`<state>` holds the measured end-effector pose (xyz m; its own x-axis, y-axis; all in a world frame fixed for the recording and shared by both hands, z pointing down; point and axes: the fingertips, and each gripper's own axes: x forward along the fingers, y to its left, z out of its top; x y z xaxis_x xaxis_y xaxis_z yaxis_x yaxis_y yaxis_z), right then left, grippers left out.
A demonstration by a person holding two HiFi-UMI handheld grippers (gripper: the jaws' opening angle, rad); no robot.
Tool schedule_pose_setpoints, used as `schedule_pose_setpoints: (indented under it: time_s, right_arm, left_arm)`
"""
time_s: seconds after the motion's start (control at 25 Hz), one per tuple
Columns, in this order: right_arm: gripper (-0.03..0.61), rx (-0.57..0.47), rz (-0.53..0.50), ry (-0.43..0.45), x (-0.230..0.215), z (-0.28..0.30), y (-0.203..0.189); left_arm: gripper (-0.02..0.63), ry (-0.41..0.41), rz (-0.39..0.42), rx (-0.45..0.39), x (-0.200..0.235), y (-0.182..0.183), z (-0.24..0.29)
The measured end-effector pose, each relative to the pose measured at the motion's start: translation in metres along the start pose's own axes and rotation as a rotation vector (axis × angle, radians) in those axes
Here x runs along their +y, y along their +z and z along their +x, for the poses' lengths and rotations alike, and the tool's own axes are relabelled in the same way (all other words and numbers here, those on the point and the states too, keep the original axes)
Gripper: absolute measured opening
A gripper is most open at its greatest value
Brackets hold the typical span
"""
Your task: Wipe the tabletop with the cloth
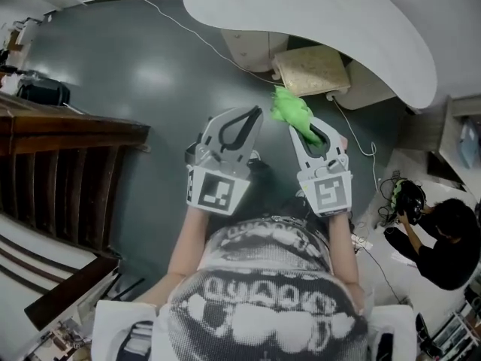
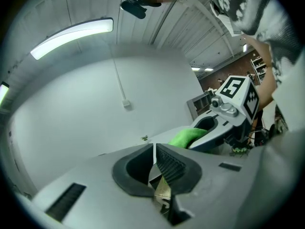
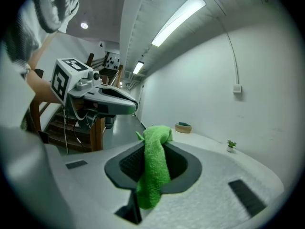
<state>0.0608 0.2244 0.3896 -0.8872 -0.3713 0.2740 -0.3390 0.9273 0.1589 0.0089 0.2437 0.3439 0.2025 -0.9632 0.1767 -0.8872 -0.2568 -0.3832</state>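
Note:
A bright green cloth [image 1: 291,111] hangs from my right gripper [image 1: 307,126], whose jaws are shut on it. In the right gripper view the cloth [image 3: 155,168] drapes out over the jaws and down between them. My left gripper [image 1: 256,113] is held level beside the right one, its jaws shut with nothing in them; they meet tip to tip in the left gripper view [image 2: 155,148]. The white tabletop [image 1: 316,13] lies ahead, beyond both grippers, and neither touches it. From the left gripper view the cloth [image 2: 188,136] and right gripper [image 2: 224,123] show to the right.
A small bowl [image 3: 183,127] and a tiny green plant [image 3: 231,145] stand on the white table [image 3: 214,149]. A pale board [image 1: 310,70] sits under the table. A wooden staircase [image 1: 60,164] is at the left, and a crouching person [image 1: 443,239] is at the right. Cables [image 1: 195,36] run across the dark floor.

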Motion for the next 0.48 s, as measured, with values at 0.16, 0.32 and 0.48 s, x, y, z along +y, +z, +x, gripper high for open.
schedule_pose_setpoints:
  time_s: [0.16,0.32,0.48]
  right_arm:
    - [0.063,0.035,0.013,-0.03,-0.004,0.029,0.001]
    - [0.064,0.034,0.007,-0.044,-0.004,0.051,0.009]
    - [0.063,0.019,0.003,-0.05,-0.005,0.066,0.014]
  left_arm:
    - [0.015,-0.028,0.007,-0.019,0.027,-0.01,0.006]
    - [0.017,-0.038,0.013,-0.029,0.048,-0.017,0.008]
    - [0.016,-0.05,0.016,-0.026,0.059,-0.025,0.012]
